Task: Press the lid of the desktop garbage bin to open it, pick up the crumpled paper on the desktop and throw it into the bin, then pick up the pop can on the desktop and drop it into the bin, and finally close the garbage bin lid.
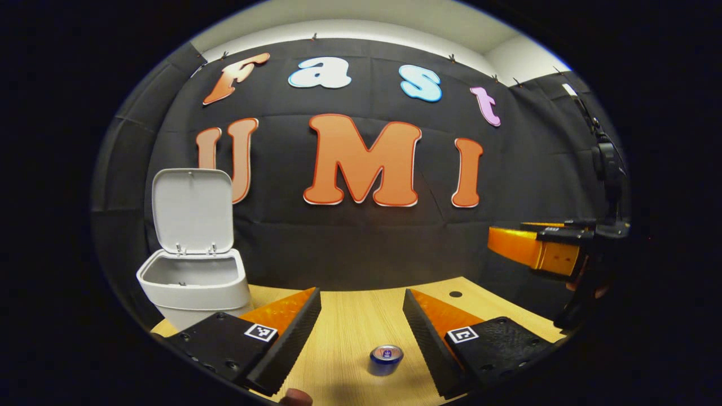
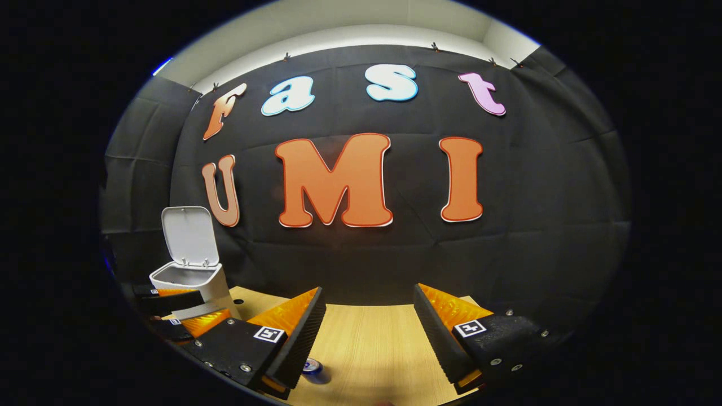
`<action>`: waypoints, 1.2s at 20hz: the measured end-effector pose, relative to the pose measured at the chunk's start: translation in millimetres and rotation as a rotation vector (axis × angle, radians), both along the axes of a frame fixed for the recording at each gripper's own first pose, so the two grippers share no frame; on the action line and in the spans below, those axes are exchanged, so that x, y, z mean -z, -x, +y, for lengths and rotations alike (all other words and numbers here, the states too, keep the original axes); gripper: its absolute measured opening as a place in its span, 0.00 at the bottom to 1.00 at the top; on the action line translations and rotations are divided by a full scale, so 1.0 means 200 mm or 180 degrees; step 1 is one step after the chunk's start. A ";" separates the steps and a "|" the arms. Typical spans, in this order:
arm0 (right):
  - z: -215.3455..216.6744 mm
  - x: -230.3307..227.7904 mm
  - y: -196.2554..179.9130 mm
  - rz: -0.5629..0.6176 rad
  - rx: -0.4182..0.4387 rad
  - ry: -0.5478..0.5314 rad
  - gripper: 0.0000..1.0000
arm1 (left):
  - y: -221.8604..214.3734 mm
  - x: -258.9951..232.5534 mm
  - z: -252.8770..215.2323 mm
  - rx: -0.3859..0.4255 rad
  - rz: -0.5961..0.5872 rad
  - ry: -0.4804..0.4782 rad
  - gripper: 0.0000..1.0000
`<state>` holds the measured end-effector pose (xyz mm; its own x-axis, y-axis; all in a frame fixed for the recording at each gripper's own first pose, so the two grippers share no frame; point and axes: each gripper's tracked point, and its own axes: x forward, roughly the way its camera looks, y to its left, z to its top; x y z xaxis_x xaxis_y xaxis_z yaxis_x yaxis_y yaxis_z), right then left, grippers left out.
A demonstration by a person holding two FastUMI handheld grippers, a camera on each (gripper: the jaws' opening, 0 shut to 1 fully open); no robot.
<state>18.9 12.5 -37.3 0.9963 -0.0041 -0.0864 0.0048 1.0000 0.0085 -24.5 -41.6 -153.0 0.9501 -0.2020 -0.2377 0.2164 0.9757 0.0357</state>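
Standing open at frame left, bin [image 1: 194, 282] lid [image 1: 193, 210]; pop can [image 1: 386, 358] left on table [image 1: 350, 321], both grippers' fingers [image 1: 293, 332] spread, nothing grasped.

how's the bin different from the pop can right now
The bin is white, boxy and open, its lid upright; the pop can is blue, round and far smaller. The bin sits at the desk's back left; the can stands between the left claw's fingers. Both stand upright.

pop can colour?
Blue body, silver top; the pop can shows best in the left gripper view, upright on the desk.
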 end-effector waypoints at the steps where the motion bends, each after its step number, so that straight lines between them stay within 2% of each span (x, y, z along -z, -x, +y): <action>1: -0.02 0.01 0.01 0.0017 0.0030 0.0004 0.93 | 0.00 0.06 -0.02 0.0047 0.0046 -0.0031 0.93; 5: -0.11 0.03 0.05 0.0067 0.0154 0.0030 0.93 | -0.01 0.25 -0.09 0.0146 0.0231 -0.0105 0.94; 8: -0.15 0.04 0.08 0.0091 0.0233 0.0062 0.93 | -0.01 0.45 -0.12 0.0186 0.0533 -0.0166 0.92; 14: -0.25 0.05 0.14 0.0149 0.0375 0.0139 0.93 | -0.02 0.85 -0.16 0.0263 0.0975 -0.0308 0.95; 18: -0.31 0.06 0.17 0.0196 0.0481 0.0169 0.94 | 0.00 1.12 -0.18 0.0221 0.1337 -0.0306 0.95; 24: -0.39 0.07 0.20 0.0229 0.0599 0.0241 0.93 | -0.04 1.39 -0.18 0.0184 0.1713 -0.0368 0.96</action>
<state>-20.6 -65.0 -51.9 0.9686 -0.1987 -0.1497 0.1895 0.9791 -0.0737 -16.6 -76.9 -430.6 0.6764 -0.1940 -0.7105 0.2868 0.9579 0.0115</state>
